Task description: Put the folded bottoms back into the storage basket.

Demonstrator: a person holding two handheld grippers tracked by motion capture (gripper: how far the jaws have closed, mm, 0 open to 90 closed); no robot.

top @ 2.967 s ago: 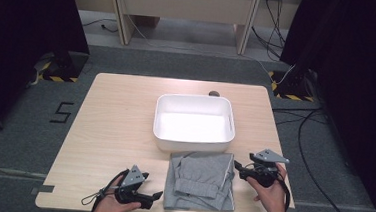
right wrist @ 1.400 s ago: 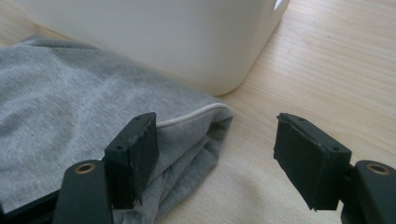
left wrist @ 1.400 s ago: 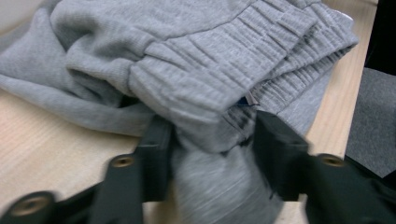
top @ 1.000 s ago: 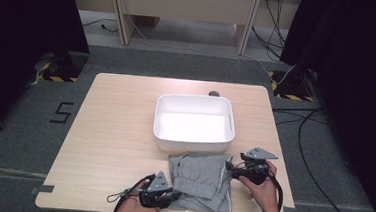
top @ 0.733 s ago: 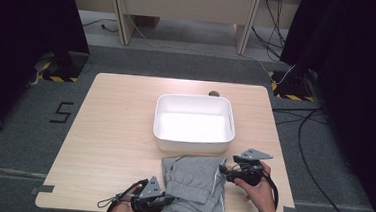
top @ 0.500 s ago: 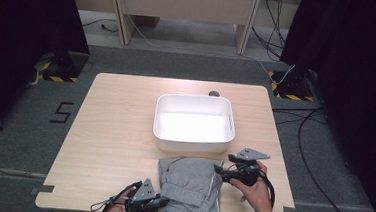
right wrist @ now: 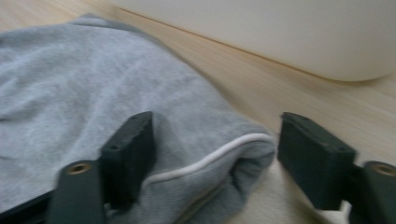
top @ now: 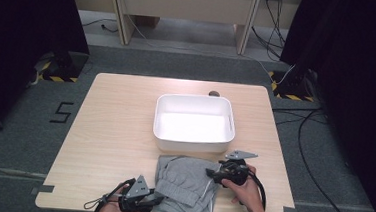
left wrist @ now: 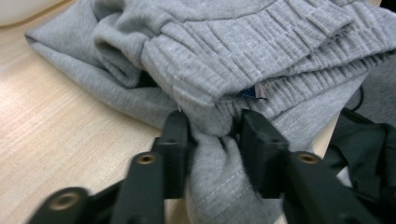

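Observation:
A grey garment (top: pixel 185 186) lies bunched near the table's front edge, just in front of the white tub (top: pixel 195 97). My left gripper (top: pixel 158 200) is at its front left corner. In the left gripper view the jaws (left wrist: pixel 215 135) have just been opening, and a gathered fold of the grey cloth (left wrist: pixel 233 51) still fills the gap between them. My right gripper (top: pixel 210 173) is at the garment's right edge. Its jaws (right wrist: pixel 215 144) have been closing but stand wide apart, astride a rounded fold of cloth (right wrist: pixel 84 84) with white piping; the right pad is clear of it.
The pale wooden table (top: pixel 115 121) has bare room on its left half. The tub's wall (right wrist: pixel 280 32) stands close behind the right gripper. A small dark disc (top: pixel 214 93) sits at the table's back edge. Cables trail from both grippers.
The right gripper has moved left and lower onto the garment's right edge. The garment has shifted left and bunched narrower. The left gripper has drawn slightly left and toward the front edge.

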